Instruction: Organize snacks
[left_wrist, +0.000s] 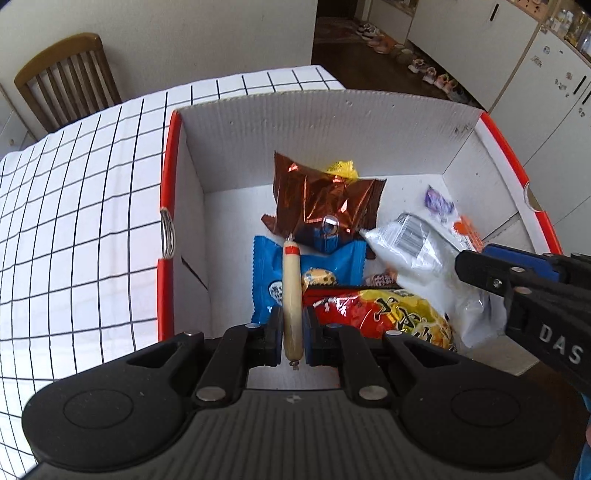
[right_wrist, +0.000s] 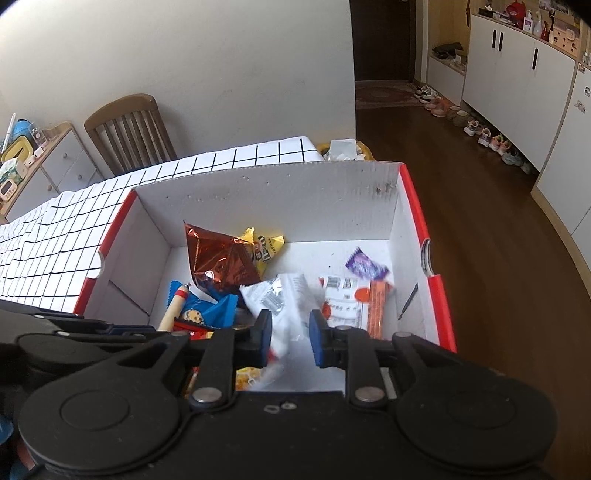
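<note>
Broadly, surface: white cloth with a black grid (left_wrist: 92, 206), carrying the box at its corner.
Box: white corrugated cardboard box with red rim (left_wrist: 332, 122), already holding a crinkled copper foil packet (left_wrist: 325, 199), a blue biscuit wrapper (left_wrist: 332, 258), a red-and-yellow noodle bag (left_wrist: 399, 314).
White bag: soft white plastic pouch (right_wrist: 284, 299) lies between the right tool (right_wrist: 290, 341) fingers, which stand wide apart and grip nothing.
Sausage: pale stick sausage with a red band (left_wrist: 291, 295), clamped upright near its lower end by the left tool (left_wrist: 291, 341), above the blue wrapper.
Advice: lower the sausage well inside the box, lay it flat in a gap, then release; avoid the right tool nearby.
</note>
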